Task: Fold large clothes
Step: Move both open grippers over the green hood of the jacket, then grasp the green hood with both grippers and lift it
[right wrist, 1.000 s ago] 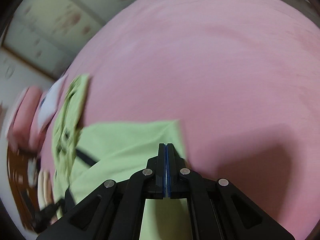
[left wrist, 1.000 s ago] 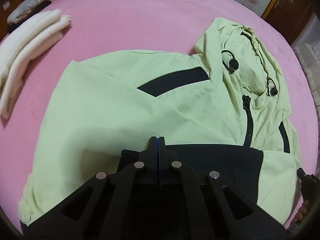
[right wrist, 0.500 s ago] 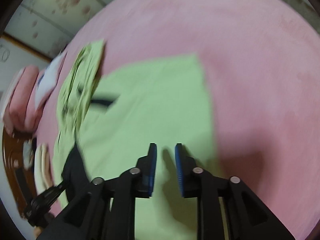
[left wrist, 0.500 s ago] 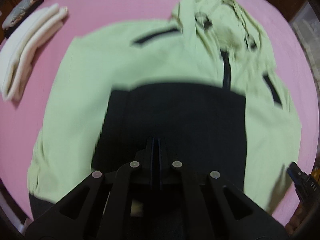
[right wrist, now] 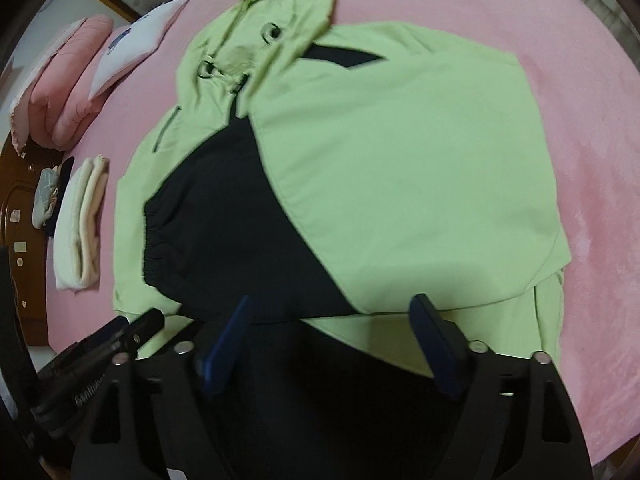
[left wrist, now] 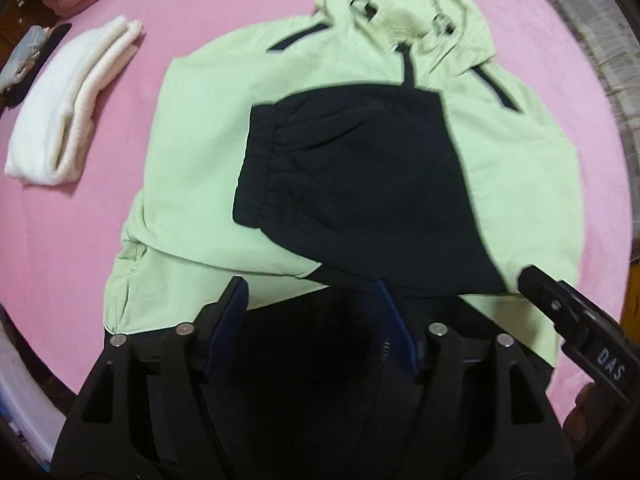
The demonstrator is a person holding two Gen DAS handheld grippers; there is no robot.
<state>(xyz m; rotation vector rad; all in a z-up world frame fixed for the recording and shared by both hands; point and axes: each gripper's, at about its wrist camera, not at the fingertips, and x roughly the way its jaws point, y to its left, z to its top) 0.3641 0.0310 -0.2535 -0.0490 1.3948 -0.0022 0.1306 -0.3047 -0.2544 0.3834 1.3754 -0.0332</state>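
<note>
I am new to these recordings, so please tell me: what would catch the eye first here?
The light green jacket spread over the pink bed cover, its dark sleeve folded across the middle and its hood at the far end. Both tools, left and right, stand open at its near edge.

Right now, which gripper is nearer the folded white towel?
Left. The left gripper is over the jacket's hem on the folded white towel's side; the right gripper sits farther across.
</note>
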